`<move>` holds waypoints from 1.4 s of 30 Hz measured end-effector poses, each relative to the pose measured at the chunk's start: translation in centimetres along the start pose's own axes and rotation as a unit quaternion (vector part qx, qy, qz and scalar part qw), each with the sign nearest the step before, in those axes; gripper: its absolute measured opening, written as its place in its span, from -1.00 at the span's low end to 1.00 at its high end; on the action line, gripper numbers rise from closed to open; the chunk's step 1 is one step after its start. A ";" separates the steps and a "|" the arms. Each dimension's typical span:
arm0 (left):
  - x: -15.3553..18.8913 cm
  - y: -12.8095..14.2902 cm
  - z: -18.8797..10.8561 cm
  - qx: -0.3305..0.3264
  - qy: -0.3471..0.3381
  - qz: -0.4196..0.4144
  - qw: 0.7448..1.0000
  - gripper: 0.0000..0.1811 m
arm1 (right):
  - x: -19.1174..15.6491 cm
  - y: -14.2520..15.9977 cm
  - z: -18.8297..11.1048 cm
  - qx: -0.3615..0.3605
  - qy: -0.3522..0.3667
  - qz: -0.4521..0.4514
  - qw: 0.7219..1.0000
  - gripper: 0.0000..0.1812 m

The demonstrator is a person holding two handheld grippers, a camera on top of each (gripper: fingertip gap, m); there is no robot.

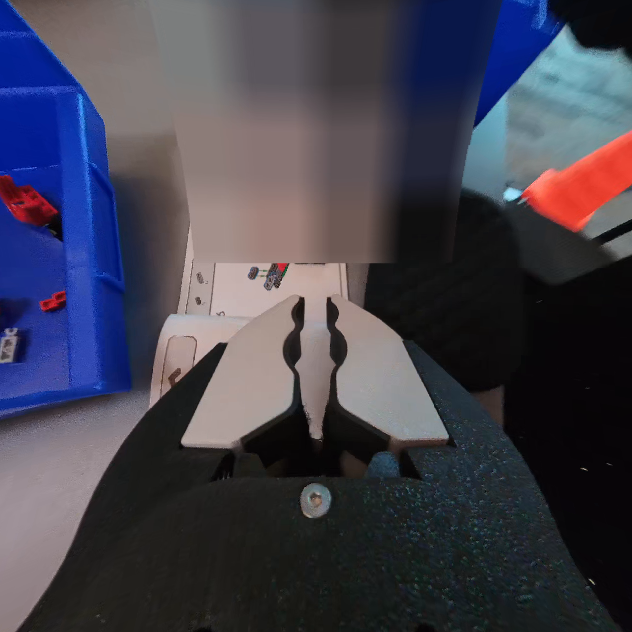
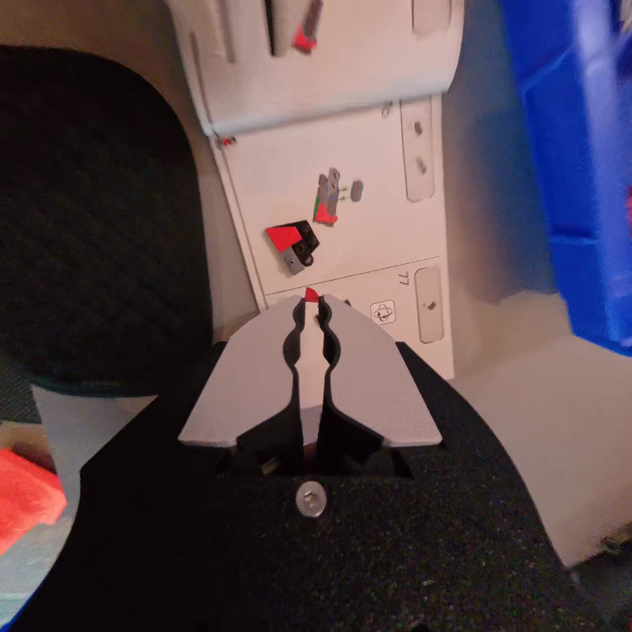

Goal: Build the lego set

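Note:
My right gripper (image 2: 311,301) hangs over the open instruction booklet (image 2: 359,239), its jaws nearly together. A small red piece (image 2: 311,294) sits pinched right at the fingertips. Just beyond it, a small assembly (image 2: 293,244) of red, black and grey bricks lies on the page. My left gripper (image 1: 314,301) hovers over the same booklet (image 1: 273,290) with a narrow gap between its fingers and nothing in it. A blurred patch covers the booklet's far part in the left wrist view.
A blue parts bin (image 1: 85,239) stands to the left, holding red pieces (image 1: 24,201) and a grey one (image 1: 8,345). Another blue bin (image 2: 581,171) stands to the right. A black sleeve (image 2: 95,222) lies beside the booklet. The other tool's orange part (image 1: 578,191) shows at the right. About 10 centimetres separates my left fingertips from my right.

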State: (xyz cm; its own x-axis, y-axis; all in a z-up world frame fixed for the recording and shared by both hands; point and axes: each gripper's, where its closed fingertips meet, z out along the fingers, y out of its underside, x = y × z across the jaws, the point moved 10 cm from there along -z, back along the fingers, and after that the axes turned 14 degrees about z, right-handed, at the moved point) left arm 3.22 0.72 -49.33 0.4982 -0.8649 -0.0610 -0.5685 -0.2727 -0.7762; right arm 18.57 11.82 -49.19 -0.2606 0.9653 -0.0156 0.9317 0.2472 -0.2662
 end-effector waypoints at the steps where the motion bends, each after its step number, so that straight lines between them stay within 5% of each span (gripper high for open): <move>1: 0.5 -0.2 0.6 -0.016 -0.009 0.020 1.000 -0.84 | 0.3 0.2 0.9 -0.002 -0.007 0.012 1.000 -0.92; 7: 1.4 -1.0 3.9 -0.077 -0.034 0.074 0.994 -0.79 | -0.1 0.7 2.5 0.021 -0.023 0.044 0.999 -0.92; 13: -0.8 0.5 -2.1 -0.035 -0.092 0.021 0.995 -0.82 | -2.2 0.2 2.2 0.016 -0.075 0.052 0.996 -0.92; 21: -2.1 1.7 -7.9 0.070 -0.121 -0.037 0.989 -0.84 | -0.2 -1.4 0.3 0.041 -0.064 -0.043 0.996 -0.92; 32: -0.4 1.5 -3.1 0.004 -0.041 0.015 0.999 -0.83 | 0.9 -1.9 2.0 0.076 -0.110 -0.087 0.987 -0.92; 42: 0.2 0.5 0.7 -0.028 -0.003 0.041 0.999 -0.88 | 1.1 -2.4 2.8 0.034 -0.119 -0.107 0.986 -0.91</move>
State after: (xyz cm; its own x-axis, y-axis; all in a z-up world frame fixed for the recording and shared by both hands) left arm 3.42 0.71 -50.18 0.4522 -0.8827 -0.1278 -0.6437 -0.2238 -0.7318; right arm 15.36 12.05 -51.27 -0.5098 0.8422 -0.1754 0.8313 0.4297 -0.3527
